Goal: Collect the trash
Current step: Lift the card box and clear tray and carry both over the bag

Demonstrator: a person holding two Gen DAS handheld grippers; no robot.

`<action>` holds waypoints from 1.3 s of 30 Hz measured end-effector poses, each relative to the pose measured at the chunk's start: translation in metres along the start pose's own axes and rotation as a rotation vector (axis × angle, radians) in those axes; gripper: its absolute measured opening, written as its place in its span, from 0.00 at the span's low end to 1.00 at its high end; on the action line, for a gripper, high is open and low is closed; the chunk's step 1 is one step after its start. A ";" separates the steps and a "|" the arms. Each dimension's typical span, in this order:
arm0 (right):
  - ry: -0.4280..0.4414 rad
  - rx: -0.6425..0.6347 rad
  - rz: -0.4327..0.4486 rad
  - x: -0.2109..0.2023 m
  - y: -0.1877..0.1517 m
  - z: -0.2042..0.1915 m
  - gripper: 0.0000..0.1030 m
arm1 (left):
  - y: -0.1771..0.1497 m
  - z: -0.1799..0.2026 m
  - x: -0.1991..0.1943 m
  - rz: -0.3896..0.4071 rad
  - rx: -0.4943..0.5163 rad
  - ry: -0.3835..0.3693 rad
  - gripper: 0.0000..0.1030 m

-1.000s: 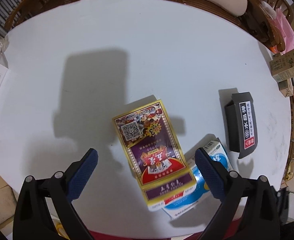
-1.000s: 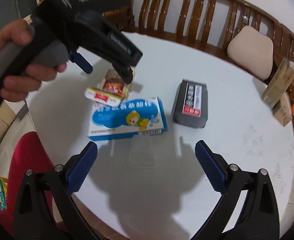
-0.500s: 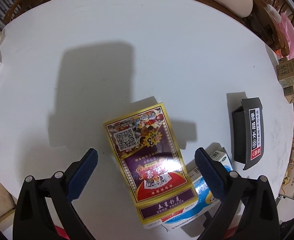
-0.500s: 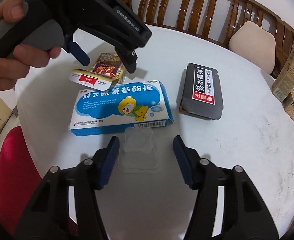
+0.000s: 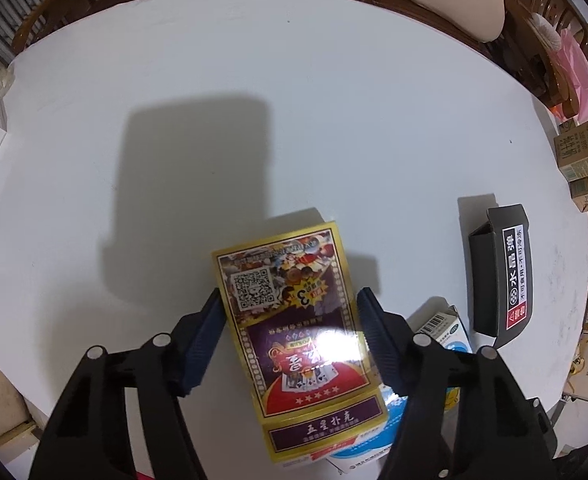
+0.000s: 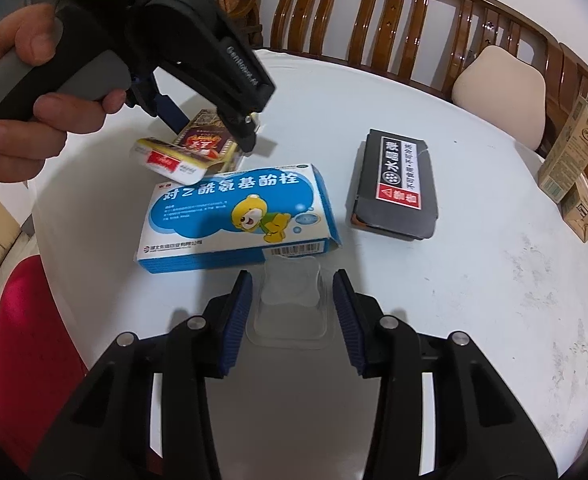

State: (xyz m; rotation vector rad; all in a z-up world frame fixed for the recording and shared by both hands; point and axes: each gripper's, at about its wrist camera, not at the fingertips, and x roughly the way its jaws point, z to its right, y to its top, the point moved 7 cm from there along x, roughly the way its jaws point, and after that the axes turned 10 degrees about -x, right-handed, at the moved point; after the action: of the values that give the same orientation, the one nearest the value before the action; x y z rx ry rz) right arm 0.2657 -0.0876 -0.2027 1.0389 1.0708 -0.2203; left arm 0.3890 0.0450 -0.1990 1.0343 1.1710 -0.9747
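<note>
Trash lies scattered over the round white counter (image 6: 474, 280), and none of it looks collected yet. Both grippers are at the stage of closing in on a first piece each.

The left gripper (image 5: 289, 320) has its jaws narrowed around the gold-bordered purple playing-card box (image 5: 294, 320), one pad at each long side. The left pad seems to touch the box edge; the right pad looks a shade off it, so I judge the grip nearly made but cannot call it firm. From the right wrist view the box seems tilted, its near end raised over the blue-and-white cardboard medicine box (image 6: 237, 220) that lies flat just beside it.

The right gripper (image 6: 291, 312) straddles the clear plastic blister tray (image 6: 289, 308), which sits on the counter right against the near edge of the medicine box. Its jaws stand narrow, a small gap visible on both sides of the tray, so it is not holding anything yet.

The black cardboard box with the red-and-white label (image 6: 394, 188) rests apart to the right, untouched. Beige drink cartons (image 6: 570, 164) stand at the far right edge; whether they count as trash I cannot say.

No bin or bag shows in either view, so where the pieces should go is unknown. Left to do, as I judge it: finish both grips, carry those away, then fetch the medicine box and the black box.
</note>
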 end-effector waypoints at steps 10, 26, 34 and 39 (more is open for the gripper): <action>-0.042 0.016 0.012 -0.013 0.004 0.012 0.37 | 0.001 -0.002 -0.028 0.078 0.031 -0.017 0.60; -0.164 0.054 0.151 -0.119 0.033 0.027 0.38 | -0.050 -0.009 -0.129 0.235 0.092 -0.096 0.59; -0.197 0.027 0.219 -0.193 0.033 -0.008 0.38 | -0.126 -0.015 -0.170 0.287 0.184 -0.144 0.59; -0.220 0.014 0.241 -0.230 0.021 -0.032 0.38 | -0.170 -0.023 -0.175 0.278 0.223 -0.173 0.59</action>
State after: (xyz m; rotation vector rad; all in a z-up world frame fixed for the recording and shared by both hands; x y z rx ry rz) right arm 0.1421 -0.1235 -0.0088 1.1186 0.7402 -0.1428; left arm 0.1969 0.0358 -0.0469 1.2274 0.7647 -0.9651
